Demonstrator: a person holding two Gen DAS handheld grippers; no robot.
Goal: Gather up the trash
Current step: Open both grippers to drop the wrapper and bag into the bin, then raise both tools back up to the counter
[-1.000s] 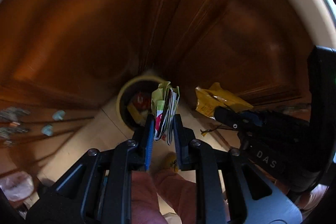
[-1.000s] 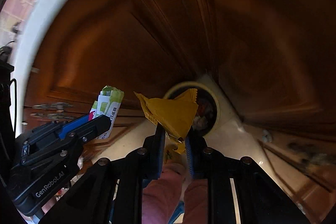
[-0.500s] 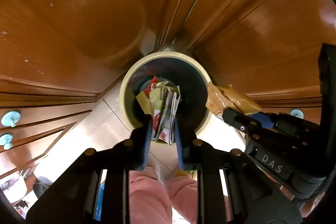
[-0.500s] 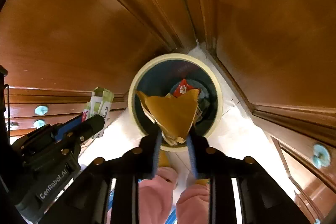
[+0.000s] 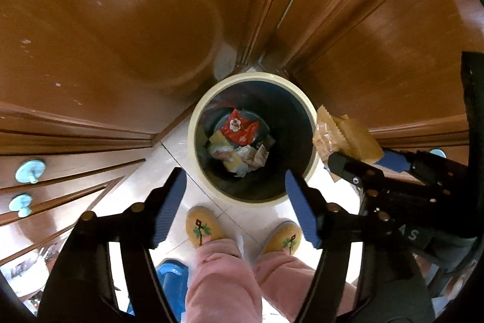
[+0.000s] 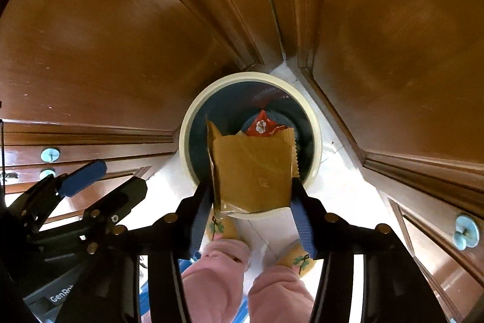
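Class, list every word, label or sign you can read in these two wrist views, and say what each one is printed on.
"GenRo", cut off: left gripper body.
"AS", partly hidden: right gripper body.
Red wrapper in the bin: flower sign; lettering too small.
Paper at lower left: print blurred, unreadable.

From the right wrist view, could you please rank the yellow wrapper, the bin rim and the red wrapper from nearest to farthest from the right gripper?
1. Yellow wrapper, between the right gripper's opening jaws.
2. Bin rim, just beyond.
3. Red wrapper, deep inside the bin.

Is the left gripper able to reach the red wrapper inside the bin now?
Probably yes: the left gripper is open and empty above the bin, and nothing covers the red wrapper.
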